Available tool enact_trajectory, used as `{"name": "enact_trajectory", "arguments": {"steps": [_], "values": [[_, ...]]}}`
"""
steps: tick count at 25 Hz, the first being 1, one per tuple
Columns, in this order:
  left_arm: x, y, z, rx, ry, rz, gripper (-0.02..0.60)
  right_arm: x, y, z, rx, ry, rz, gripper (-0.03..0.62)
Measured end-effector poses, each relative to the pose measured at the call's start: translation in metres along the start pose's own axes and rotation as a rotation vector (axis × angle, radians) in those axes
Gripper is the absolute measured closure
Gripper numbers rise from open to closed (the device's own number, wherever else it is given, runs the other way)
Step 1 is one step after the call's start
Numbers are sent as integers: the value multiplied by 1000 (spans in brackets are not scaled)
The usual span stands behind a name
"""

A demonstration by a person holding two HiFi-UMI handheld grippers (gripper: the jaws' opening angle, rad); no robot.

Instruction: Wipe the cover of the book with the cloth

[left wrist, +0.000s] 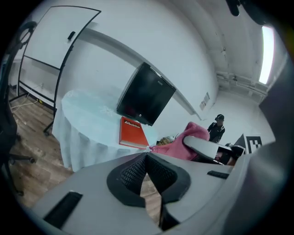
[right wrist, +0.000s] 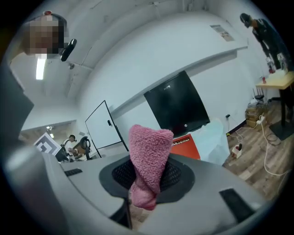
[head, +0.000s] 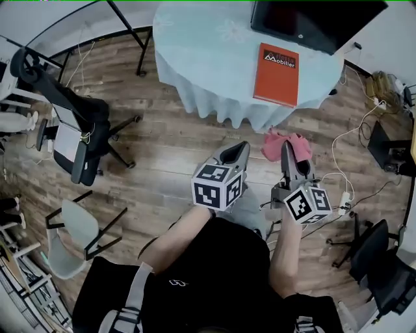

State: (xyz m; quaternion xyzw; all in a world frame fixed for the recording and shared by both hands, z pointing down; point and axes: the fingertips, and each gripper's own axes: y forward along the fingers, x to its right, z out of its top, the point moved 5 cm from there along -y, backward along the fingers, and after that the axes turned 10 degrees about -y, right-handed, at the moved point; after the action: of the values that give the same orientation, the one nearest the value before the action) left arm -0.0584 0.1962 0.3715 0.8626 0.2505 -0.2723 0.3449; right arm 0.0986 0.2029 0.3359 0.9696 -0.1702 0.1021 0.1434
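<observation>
Right gripper (head: 288, 147) pinches a pink terry cloth (right wrist: 148, 151), left gripper (head: 236, 149) has its jaws pressed together, both short of the round blue-clothed table (head: 195, 45). Flat on it, the orange-red book (head: 277, 73) points lengthwise away, title end beside a black monitor (head: 312, 19).

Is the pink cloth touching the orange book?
Apart. The head view shows the cloth in the right gripper over the floor, short of the book on the table.

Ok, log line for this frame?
phase: pre-wipe | right gripper: shut on pink cloth | left gripper: shut, empty | book: flat on table, untouched
</observation>
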Motion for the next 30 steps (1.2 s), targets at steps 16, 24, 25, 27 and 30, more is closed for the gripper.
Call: {"name": "enact_trajectory", "arguments": {"steps": [16,24,25,27,30], "values": [[85,105,83,46,59,-58,566,65,55,79,5,-47,164,496],[85,120,87,32,62,-42,566,91,68,75,-24,6,150,496],[79,120,88,32,52,-27,566,89,75,73,-31,8,164,496],[63,121,90,25,18,6,566,81,88,69,-48,12,194,496],[44,130,91,10,-38,40,566,78,105,59,-93,20,215,496]]}}
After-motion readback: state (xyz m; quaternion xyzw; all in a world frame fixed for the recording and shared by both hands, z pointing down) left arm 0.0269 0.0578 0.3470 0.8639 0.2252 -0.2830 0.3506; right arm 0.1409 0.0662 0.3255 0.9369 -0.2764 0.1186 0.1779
